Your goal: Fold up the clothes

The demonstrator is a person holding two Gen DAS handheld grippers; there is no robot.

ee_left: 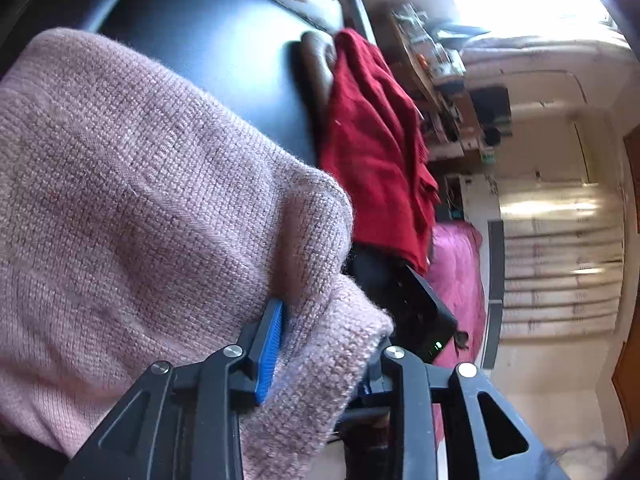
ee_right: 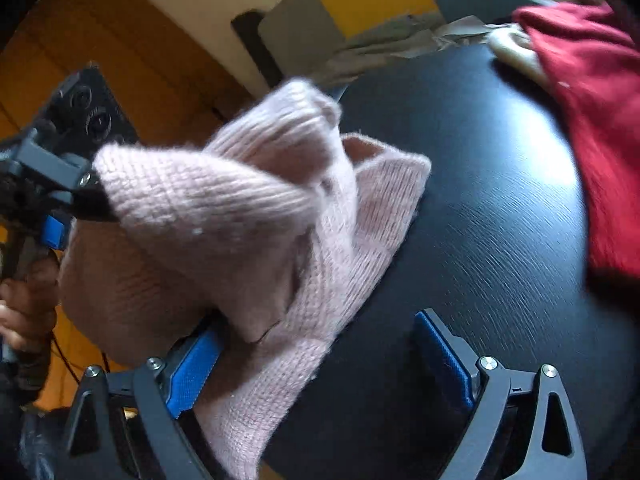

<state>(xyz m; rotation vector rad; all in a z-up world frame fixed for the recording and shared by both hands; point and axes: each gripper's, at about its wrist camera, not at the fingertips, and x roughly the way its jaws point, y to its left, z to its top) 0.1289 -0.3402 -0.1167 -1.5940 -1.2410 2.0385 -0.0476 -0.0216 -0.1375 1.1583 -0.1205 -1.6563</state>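
Note:
A pink knitted garment hangs bunched over the black table. My left gripper is shut on a fold of it, cloth pinched between the blue pads. In the right wrist view the same pink knit is lifted off the table. My right gripper has its jaws wide apart; the knit drapes against the left pad, the right pad is bare. The left gripper shows at the left, clamped on the knit.
A red garment lies at the table's far side, also in the right wrist view. A brown cloth lies beside it. A black box and pink cloth sit beyond the table edge. A grey cloth lies at the back.

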